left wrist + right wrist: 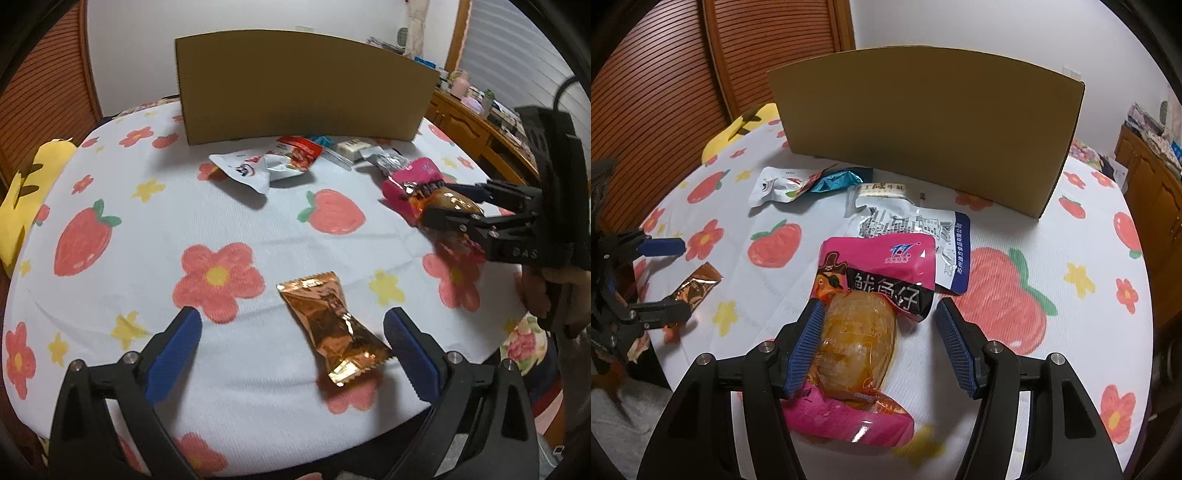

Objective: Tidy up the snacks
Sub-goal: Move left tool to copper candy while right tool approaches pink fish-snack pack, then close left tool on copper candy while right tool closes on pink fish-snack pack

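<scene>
A copper foil snack packet point(334, 326) lies on the flowered tablecloth between the open fingers of my left gripper point(291, 330); it also shows in the right wrist view point(696, 290). My right gripper point(877, 338) is open over a pink squid snack pouch point(866, 321) with an orange see-through window; its left finger touches the pouch. The same pouch shows in the left wrist view point(410, 184) under the right gripper point(443, 201). A white and blue pouch point(923, 236), a white and red pouch point(779, 186), a teal packet point(836, 179) and a small white bar point(882, 190) lie near a cardboard box point(931, 125).
The cardboard box point(303, 88) stands upright at the far side of the table. A yellow plush toy point(26, 199) sits at the left table edge. A wooden cabinet point(476, 125) stands to the right, and a slatted wooden door point(683, 81) behind left.
</scene>
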The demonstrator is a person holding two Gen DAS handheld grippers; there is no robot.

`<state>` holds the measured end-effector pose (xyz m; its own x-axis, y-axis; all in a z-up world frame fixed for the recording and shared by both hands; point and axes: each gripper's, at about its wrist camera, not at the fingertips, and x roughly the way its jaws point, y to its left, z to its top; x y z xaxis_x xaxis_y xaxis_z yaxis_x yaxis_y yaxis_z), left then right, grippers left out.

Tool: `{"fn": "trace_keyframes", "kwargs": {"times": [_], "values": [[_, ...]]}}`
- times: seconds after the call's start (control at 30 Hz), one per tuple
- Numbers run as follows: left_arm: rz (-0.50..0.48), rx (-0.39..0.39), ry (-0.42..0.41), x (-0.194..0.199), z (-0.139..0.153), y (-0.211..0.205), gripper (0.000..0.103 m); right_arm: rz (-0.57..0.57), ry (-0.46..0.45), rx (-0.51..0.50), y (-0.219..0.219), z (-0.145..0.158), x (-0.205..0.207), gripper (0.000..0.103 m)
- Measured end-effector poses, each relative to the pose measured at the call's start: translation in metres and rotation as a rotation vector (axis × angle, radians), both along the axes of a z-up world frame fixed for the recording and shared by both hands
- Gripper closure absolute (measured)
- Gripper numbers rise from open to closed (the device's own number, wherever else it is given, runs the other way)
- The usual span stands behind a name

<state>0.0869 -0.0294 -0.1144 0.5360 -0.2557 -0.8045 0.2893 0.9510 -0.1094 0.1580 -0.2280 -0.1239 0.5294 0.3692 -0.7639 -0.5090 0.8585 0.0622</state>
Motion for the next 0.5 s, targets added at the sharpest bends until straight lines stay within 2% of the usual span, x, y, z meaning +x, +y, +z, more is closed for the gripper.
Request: {"fn": "trace_keyframes", "kwargs": {"times": [0.13,0.3,0.37,0.43,0.5], "values": [[0.0,0.026,0.014,-0.0012,-0.0002,-0.0005,0.004,-0.004,-0.005,-0.005,-0.0002,-0.0006,-0.0008,0.039],[-0.037,-0.051,0.031,-0.0017,0.0024,0.0023,0.006,-0.007,-0.006,-0.004,-0.0004,-0.001,-0.0011,0.039],[-0.045,-0.042,0.028,-0.0015,0.0034,0.0012,0.012,-0.008,-0.006,-0.003,-0.0008,-0.0008,-0.0011,0.039],[-0.054,-0.036,0.023,-0.0019,0.0049,0.0,0.024,-0.008,-0.006,-0.003,-0.0014,-0.0006,-0.001,0.039],[-0.059,-0.039,0.024,-0.002,0.0061,-0.0006,0.033,-0.01,-0.008,-0.005,-0.0001,-0.001,-0.0006,0.039]]}}
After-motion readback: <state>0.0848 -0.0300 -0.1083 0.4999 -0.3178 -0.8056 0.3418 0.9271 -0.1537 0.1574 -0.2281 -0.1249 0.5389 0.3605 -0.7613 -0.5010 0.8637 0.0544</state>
